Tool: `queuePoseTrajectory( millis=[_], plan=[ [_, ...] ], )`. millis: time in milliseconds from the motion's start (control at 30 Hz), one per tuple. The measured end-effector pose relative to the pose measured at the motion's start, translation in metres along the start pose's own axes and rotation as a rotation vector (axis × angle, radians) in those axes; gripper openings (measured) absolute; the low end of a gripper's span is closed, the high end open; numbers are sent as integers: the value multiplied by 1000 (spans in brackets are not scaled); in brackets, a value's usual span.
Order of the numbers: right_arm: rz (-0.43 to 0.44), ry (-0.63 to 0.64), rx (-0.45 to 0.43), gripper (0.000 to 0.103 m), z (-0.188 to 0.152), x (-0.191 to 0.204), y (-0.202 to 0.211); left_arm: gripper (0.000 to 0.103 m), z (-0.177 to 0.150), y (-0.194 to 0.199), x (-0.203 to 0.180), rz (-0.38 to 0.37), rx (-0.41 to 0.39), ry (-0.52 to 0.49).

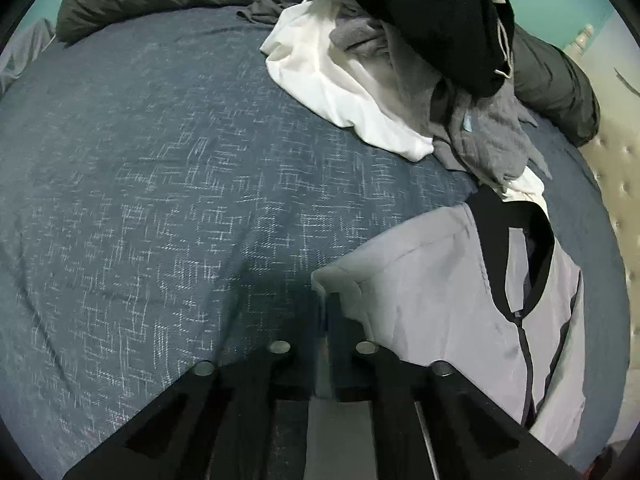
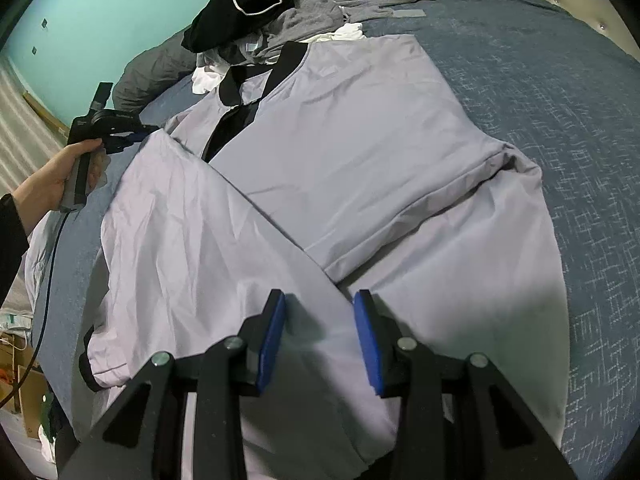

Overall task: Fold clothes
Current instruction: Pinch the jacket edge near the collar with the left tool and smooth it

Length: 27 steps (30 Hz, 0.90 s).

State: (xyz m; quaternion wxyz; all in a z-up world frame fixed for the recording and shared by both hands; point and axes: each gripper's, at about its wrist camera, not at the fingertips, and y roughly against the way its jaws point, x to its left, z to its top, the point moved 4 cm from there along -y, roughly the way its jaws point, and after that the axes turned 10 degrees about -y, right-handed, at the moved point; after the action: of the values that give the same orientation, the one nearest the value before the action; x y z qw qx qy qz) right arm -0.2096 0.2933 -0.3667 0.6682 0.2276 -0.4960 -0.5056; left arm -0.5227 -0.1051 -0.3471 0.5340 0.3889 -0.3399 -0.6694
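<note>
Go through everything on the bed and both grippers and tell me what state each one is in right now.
Left gripper: shut on the grey jacket's shoulder edge.
Right gripper: open, above the jacket.
Grey jacket: spread flat, one sleeve folded across the front.
Clothes pile: unfolded, heaped.
Bedspread: smooth, mostly bare.

A bed in blue patterned cover is backed by a turquoise wall; a tufted beige headboard is seen alongside.
</note>
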Motion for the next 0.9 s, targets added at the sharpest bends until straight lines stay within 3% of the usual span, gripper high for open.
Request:
queuePoseTrajectory(
  millis=[267,433,567,733,900],
  plan=[
    [-5,2,8,36,-3,-3,-1,2,19,24,12,-15,-111,44],
    [-9,0,15,36,-4,-4,-5,2,32,18,12,-3,-78,28],
    [-13,-2,21,36,-5,-4,-8,5,24,16,16,14,-80,26],
    [-9,-9,23,36,-7,-5,-7,21,8,31,30,42,-114,53],
    [-10,-18,24,36,-9,-6,-3,21,-25,45,20,30,-91,-11]
  ],
)
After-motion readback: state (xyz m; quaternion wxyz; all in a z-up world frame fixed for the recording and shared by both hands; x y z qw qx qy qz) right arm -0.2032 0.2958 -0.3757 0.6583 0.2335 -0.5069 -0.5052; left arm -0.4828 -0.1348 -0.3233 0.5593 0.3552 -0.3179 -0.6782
